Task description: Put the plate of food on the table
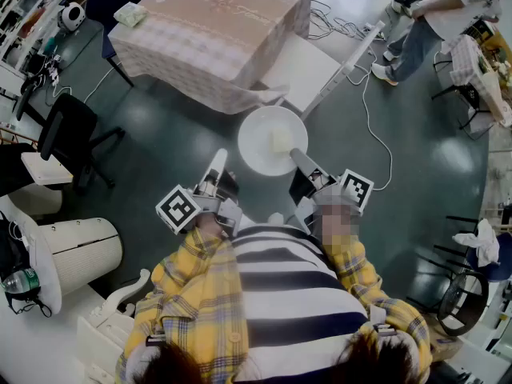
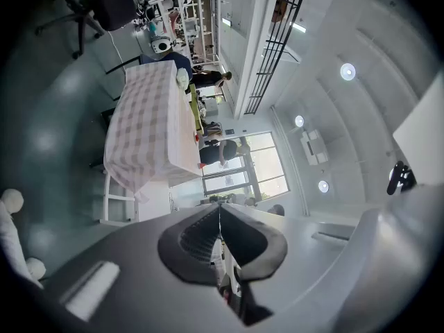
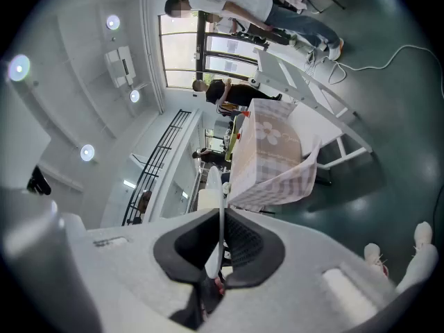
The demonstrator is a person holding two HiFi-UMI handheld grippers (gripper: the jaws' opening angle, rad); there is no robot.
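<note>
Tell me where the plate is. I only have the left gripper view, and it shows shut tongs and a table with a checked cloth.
Observer: The right tongs are shut on the rim of the white plate, held out in front of the person.
Operator: Report what is on it.
Observer: One pale piece of food, near the middle.
Operator: Say whether it is over the table.
Observer: Not yet. In the head view it hangs over the floor, short of the table, and the left tongs look clear of its rim.
</note>
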